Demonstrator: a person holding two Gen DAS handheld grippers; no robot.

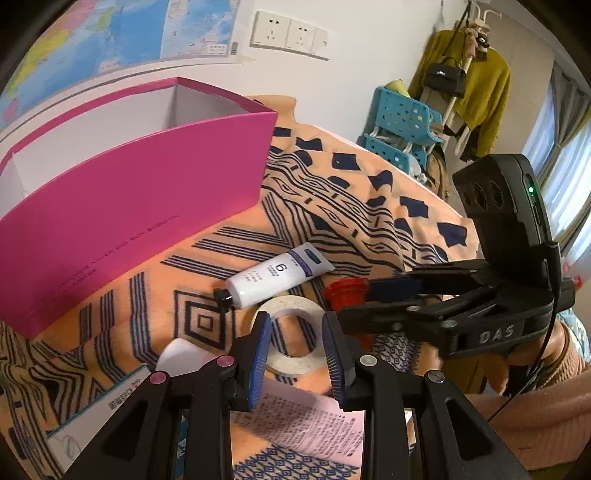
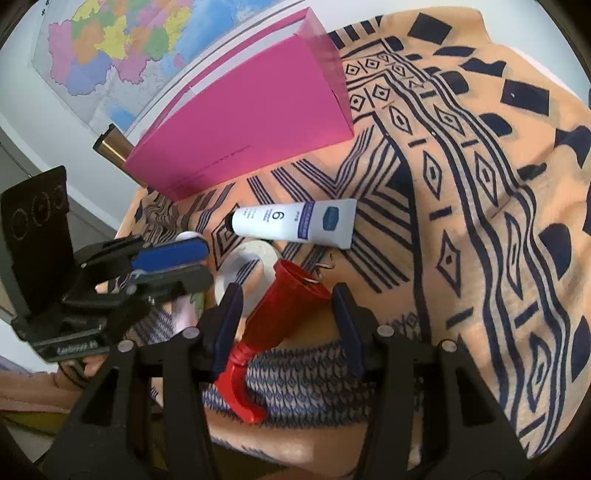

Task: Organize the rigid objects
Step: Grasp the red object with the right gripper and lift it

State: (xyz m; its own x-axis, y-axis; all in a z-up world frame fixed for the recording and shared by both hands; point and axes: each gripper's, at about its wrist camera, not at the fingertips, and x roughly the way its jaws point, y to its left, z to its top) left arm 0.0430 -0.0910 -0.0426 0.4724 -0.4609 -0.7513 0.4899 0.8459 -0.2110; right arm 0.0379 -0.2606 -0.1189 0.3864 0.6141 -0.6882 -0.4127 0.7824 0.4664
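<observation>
a surface draped in an orange cloth (image 2: pixel 461 184) with dark blue markings carries the things to sort. at its back, against the wall, stands an open pink box (image 1: pixel 147 206) with white inner walls; what the box holds cannot be made out from either view.

in front of the box, apart from it, a white tube (image 2: pixel 295 223) with a black cap and a large "6" lies flat on the cloth. just nearer the cameras lies a flat roll of whitish tape (image 1: pixel 288 304). beside the tape is a red plastic funnel-shaped piece (image 2: pixel 273 314) with a curved handle. it lies on its side, its wide mouth toward the tube, partly on a blue-and-white patterned item (image 2: pixel 303 373).

the right tongs (image 2: pixel 286 295) point down over the red piece. they are released: the piece sits between the two pads, but the pads stand off it on both sides.

the left tongs (image 1: pixel 295 354) hang above the near edge of the tape roll. they are clenched down to a narrow gap, and nothing is caught in it. under them lies a printed leaflet (image 1: pixel 303 417).

a coloured map (image 2: pixel 110 48) and white wall sockets (image 1: pixel 288 35) are on the wall behind.
</observation>
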